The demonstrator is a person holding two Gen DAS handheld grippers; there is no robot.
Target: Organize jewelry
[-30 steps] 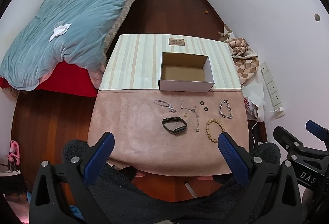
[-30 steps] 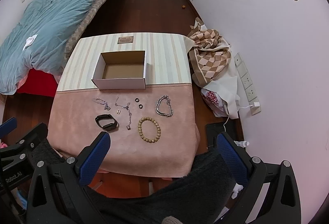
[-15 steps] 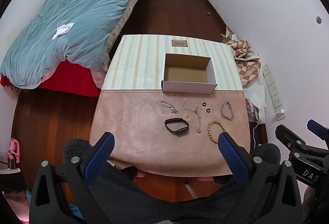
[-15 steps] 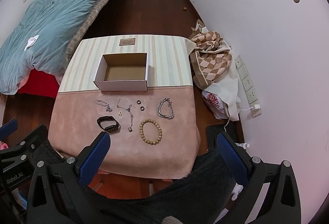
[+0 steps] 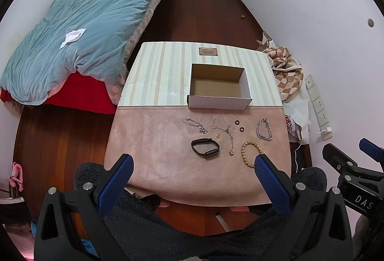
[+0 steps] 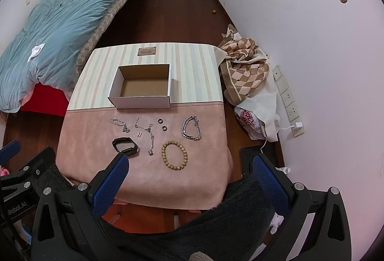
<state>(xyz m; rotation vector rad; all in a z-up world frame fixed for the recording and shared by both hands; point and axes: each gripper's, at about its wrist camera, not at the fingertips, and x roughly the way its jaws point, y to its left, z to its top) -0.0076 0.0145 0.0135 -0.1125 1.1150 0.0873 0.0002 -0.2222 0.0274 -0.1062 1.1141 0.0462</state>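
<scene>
An open white cardboard box (image 5: 219, 100) (image 6: 141, 100), empty, stands mid-table. On the pink cloth in front of it lie a black band (image 5: 205, 147) (image 6: 125, 145), a wooden bead bracelet (image 5: 249, 151) (image 6: 174, 155), a thick silver chain bracelet (image 5: 264, 129) (image 6: 191, 128), two dark rings (image 5: 239, 125) (image 6: 162, 124) and thin silver chains (image 5: 194, 124) (image 6: 150, 133). My left gripper (image 5: 192, 179) and right gripper (image 6: 189, 179) are both open and empty, held above the table's near edge.
A bed with a blue quilt (image 5: 79, 38) stands left of the table. A checkered cloth (image 6: 244, 69) and a bag lie on the floor at the right, by a wall power strip (image 6: 288, 100). A small plaque (image 5: 208, 51) lies behind the box.
Both grippers have drifted slightly, so the table sits a little lower and further right in both views. Nothing on the table has moved.
</scene>
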